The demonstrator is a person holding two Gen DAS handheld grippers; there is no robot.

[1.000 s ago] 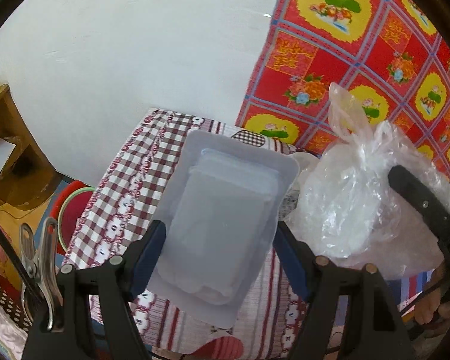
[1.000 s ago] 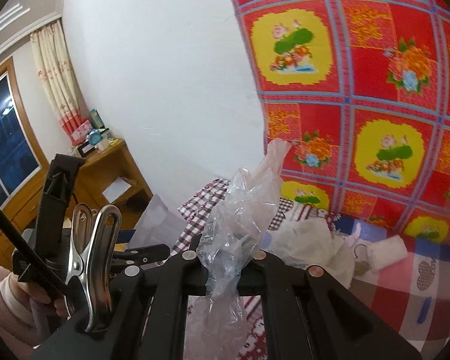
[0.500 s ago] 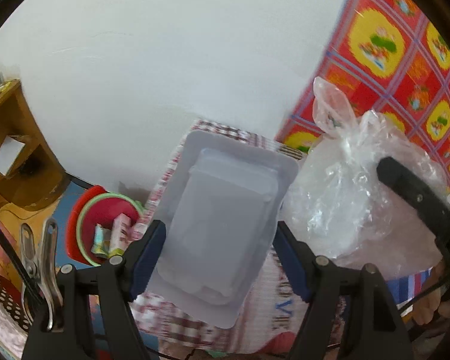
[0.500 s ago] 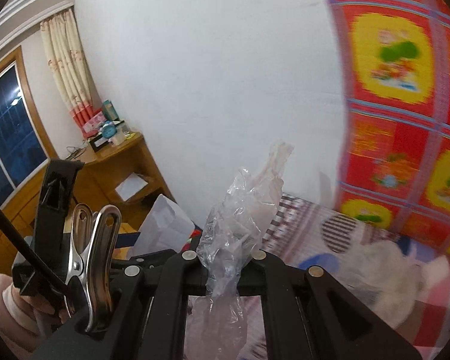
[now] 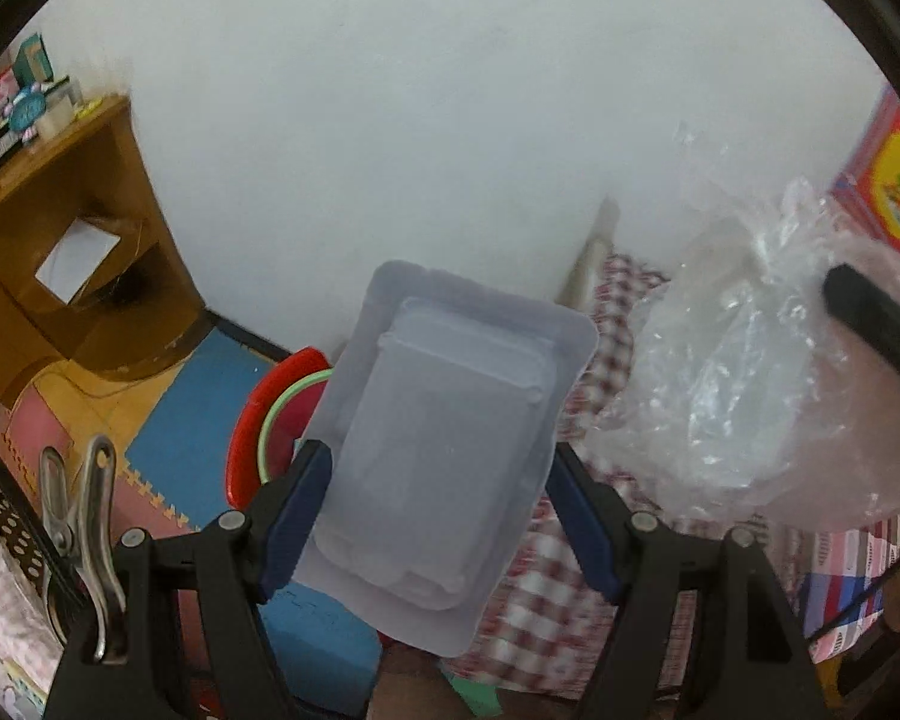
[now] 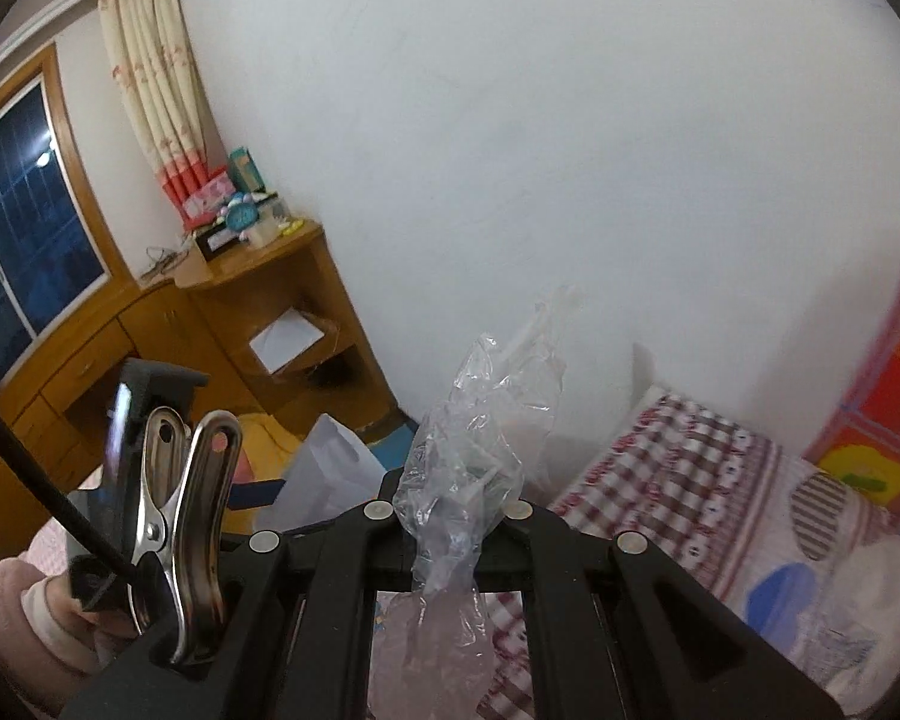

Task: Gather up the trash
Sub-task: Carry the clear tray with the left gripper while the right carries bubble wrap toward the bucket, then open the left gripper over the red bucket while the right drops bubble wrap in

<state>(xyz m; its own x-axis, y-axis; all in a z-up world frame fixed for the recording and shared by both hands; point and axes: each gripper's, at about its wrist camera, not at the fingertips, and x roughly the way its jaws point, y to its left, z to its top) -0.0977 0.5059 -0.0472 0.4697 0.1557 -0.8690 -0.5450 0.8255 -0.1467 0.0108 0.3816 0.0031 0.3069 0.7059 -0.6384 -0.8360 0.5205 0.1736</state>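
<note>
My left gripper (image 5: 438,498) is shut on a clear plastic blister tray (image 5: 450,450), its blue pads pressing both long sides. The tray hangs in the air, partly over a red and green basin (image 5: 270,414) on the floor. To the right hangs a crumpled clear plastic bag (image 5: 744,372), with the black body of the right gripper across it. In the right wrist view my right gripper (image 6: 450,516) is shut on the neck of that clear plastic bag (image 6: 480,438), which sticks up between the jaws. The blister tray (image 6: 330,474) and the left gripper show at the lower left.
A bed with a checked red and white cover (image 5: 576,618) lies below right, against a white wall. A wooden corner desk (image 5: 60,264) with small items on top stands at the left, by a window and a curtain (image 6: 150,90). Blue and pink foam mats (image 5: 192,420) cover the floor. A sleeve (image 6: 0,618) shows.
Both grippers have swung left, away from the red flowered cloth and off the bed. The floor, the basin and the wooden desk have come into view. Both grips are unchanged.
</note>
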